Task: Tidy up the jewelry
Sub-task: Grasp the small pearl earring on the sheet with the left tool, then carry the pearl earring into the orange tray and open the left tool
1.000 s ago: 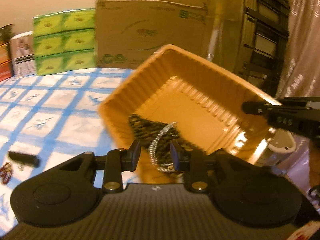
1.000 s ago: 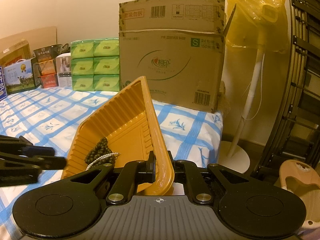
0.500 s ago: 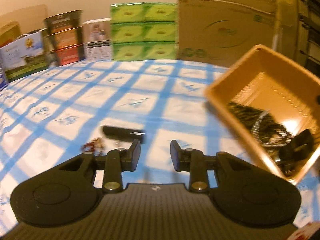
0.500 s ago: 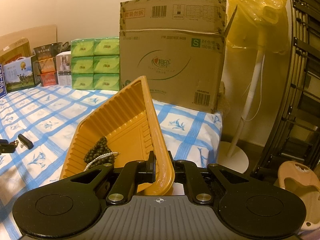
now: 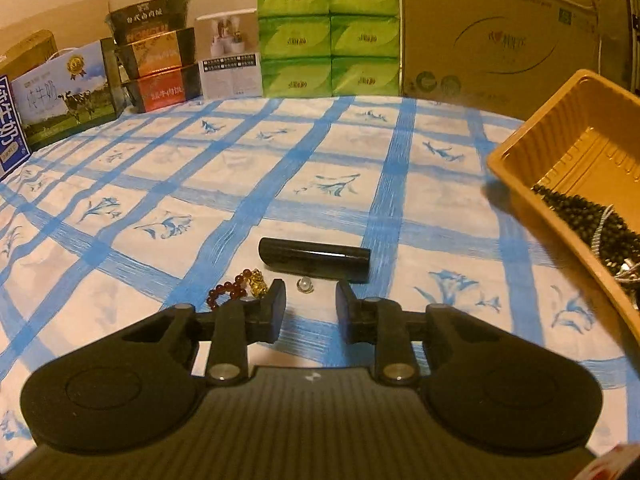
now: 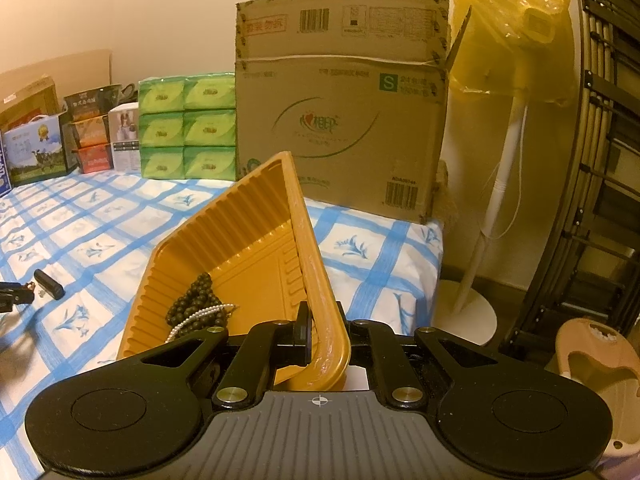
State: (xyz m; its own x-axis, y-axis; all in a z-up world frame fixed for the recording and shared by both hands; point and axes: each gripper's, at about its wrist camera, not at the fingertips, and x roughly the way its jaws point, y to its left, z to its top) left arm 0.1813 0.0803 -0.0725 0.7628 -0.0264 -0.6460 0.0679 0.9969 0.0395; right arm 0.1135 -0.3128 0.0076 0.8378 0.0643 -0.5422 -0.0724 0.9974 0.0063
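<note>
Warm-lit beige wall [image 6: 160, 20], cardboard box [image 6: 340, 120], standing fan [image 6: 508, 128] beside

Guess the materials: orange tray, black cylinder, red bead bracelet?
Orange tray: looks like thin moulded plastic, with ribbed walls and a glossy rolled rim.
Black cylinder: hard and glossy, with a sharp highlight along its length; plastic or lacquer, can't tell which.
Red bead bracelet: polished translucent dark-red beads, glass or stone unclear, with a shiny gold-coloured charm, possibly metal.

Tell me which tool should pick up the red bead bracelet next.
Left. The left tool is open and empty right by the red bead bracelet on the cloth. The right tool is shut on the orange tray's rim, holding it tilted.
</note>
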